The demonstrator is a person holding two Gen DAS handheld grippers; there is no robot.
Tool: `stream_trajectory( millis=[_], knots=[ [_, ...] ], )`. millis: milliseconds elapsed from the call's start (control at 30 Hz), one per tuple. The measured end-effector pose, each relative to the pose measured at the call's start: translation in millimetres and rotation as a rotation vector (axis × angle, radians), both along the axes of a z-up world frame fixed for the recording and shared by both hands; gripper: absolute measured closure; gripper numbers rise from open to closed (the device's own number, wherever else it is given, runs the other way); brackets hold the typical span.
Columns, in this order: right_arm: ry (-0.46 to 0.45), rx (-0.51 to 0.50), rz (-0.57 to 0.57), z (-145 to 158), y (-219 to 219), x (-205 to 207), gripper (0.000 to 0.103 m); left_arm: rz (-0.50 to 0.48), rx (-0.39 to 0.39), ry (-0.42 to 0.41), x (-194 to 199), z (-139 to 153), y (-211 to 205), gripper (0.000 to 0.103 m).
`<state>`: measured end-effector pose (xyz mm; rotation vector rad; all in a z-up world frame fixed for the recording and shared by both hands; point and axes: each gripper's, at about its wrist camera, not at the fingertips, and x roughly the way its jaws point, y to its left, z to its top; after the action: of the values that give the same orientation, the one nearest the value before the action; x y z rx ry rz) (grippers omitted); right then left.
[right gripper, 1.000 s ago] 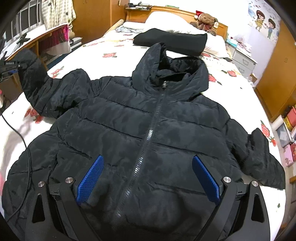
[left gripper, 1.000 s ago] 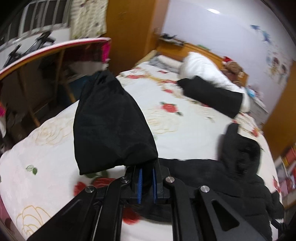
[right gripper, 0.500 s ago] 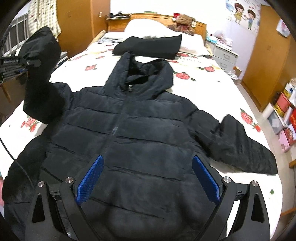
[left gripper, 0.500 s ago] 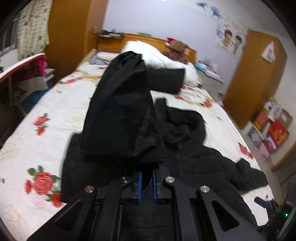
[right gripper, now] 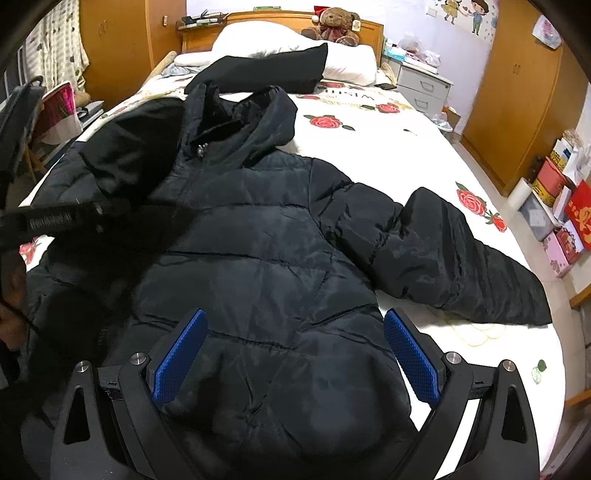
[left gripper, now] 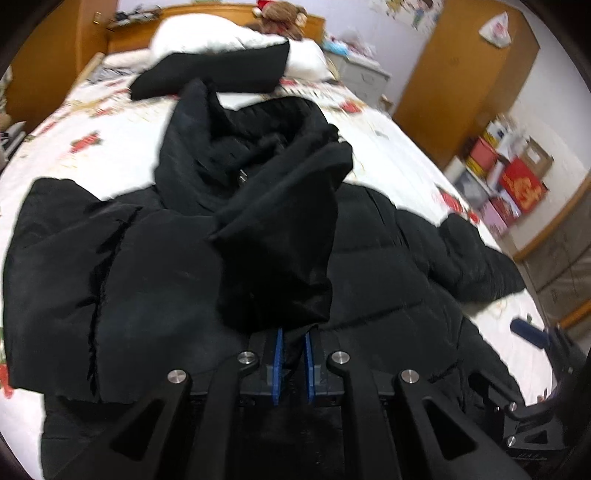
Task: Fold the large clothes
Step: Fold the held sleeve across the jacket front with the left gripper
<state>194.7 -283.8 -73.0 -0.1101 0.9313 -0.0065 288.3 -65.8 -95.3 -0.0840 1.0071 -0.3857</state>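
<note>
A black hooded puffer jacket [right gripper: 258, 240] lies front-up on the rose-print bed sheet [right gripper: 373, 147], its hood [right gripper: 255, 114] toward the pillows. My left gripper [left gripper: 293, 354] is shut on the cuff of one sleeve [left gripper: 280, 240], which is lifted and folded in over the jacket's chest [left gripper: 147, 280]. In the right wrist view that sleeve [right gripper: 122, 155] crosses the jacket's left side. The other sleeve [right gripper: 465, 258] lies stretched out to the right. Above the jacket's lower hem, my right gripper [right gripper: 295, 317] stands wide open with nothing between its blue pads [right gripper: 181, 354].
A folded black garment [right gripper: 266, 72] rests against a white pillow [right gripper: 343, 61], with a teddy bear [right gripper: 334, 26] behind. A nightstand [right gripper: 421, 85], a wooden wardrobe [right gripper: 517, 96] and boxes [right gripper: 561, 206] stand right of the bed. A desk [right gripper: 59, 110] stands left.
My left gripper has swung the held sleeve from out over the bed's left side in across the jacket's front. My right gripper has shifted right along the hem and stays open.
</note>
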Motion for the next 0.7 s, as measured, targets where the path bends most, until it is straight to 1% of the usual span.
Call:
stream_trajectory(
  millis=[67, 200, 300, 367, 400, 433, 467, 533, 600, 700],
  knots=[
    [0.003, -0.009, 0.001, -2, 1, 3, 0.007, -0.025, -0.004, 0.026, 0, -7, -6, 0.091],
    [0.004, -0.022, 0.01, -2, 6, 7, 0.007, -0.073, -0.044, 0.072, -4, -14, -17, 0.085],
    [0.0, -0.031, 0.015, 3, 12, 9, 0.007, -0.095, -0.067, 0.075, -11, -8, -17, 0.074],
    [-0.006, -0.036, 0.02, 7, 16, 10, 0.007, -0.098, -0.082, 0.052, -15, -1, -14, 0.06],
    [-0.009, -0.037, 0.023, 9, 18, 10, 0.007, -0.114, -0.106, 0.039, -19, 5, -11, 0.057],
    [-0.013, -0.037, 0.027, 12, 21, 10, 0.007, -0.114, -0.114, 0.029, -22, 9, -6, 0.053],
    [-0.015, -0.036, 0.03, 14, 23, 11, 0.007, -0.113, -0.123, 0.019, -25, 15, 0, 0.05],
    [-0.022, -0.025, 0.041, 19, 30, 11, 0.007, -0.102, -0.134, -0.007, -29, 27, 11, 0.049],
    [-0.021, 0.015, 0.051, 22, 34, 15, 0.007, -0.075, -0.137, -0.036, -32, 38, 29, 0.049],
    [-0.005, 0.075, 0.063, 19, 41, 28, 0.007, 0.009, -0.11, -0.078, -29, 47, 67, 0.049]
  ],
)
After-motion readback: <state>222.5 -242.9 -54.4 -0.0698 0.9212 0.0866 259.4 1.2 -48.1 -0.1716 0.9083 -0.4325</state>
